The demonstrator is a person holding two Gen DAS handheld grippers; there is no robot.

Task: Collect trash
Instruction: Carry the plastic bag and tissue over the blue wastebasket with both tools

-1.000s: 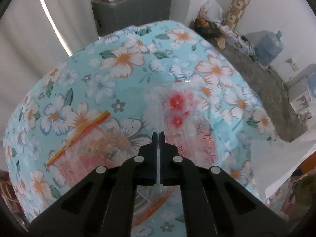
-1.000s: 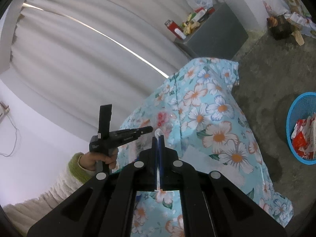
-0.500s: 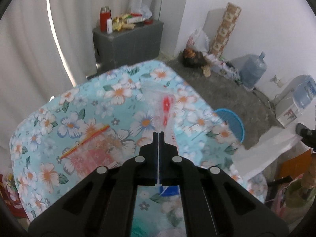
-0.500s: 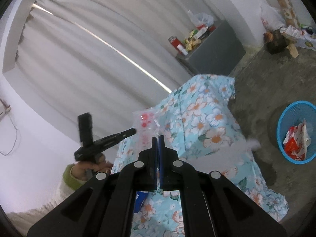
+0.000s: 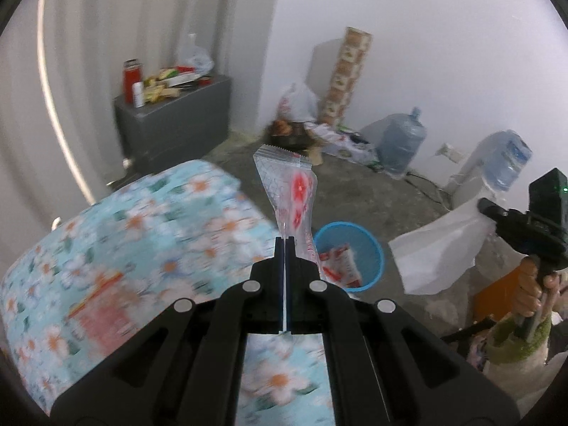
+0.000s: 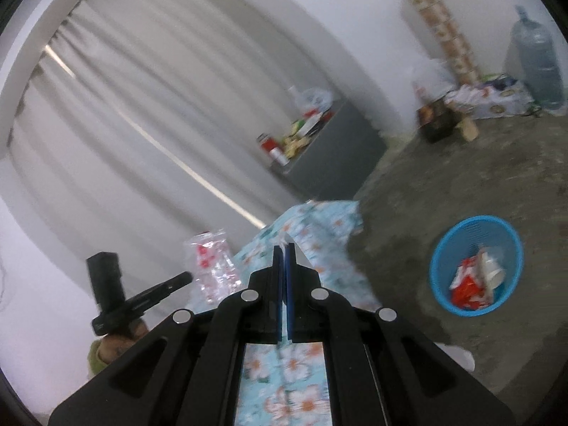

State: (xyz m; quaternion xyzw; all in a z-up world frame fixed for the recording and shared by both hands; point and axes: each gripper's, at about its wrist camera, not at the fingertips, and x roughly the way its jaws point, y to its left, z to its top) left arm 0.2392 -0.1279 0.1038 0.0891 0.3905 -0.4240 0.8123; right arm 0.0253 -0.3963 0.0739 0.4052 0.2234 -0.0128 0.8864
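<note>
Both my grippers carry trash
Left fingers point(image 5: 284, 238) clench the clear wrapper point(image 5: 293, 191), rising toward twelve o'clock; right fingers point(image 6: 284, 245) clench white paper point(image 5: 436, 248)

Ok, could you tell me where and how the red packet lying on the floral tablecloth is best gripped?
Take the red packet by a corner or thin edge, coming in low from the side: it lies flat on the tablecloth, so jaws from straight above would find nothing to close on. The blur hides whether any edge is lifted.
</note>
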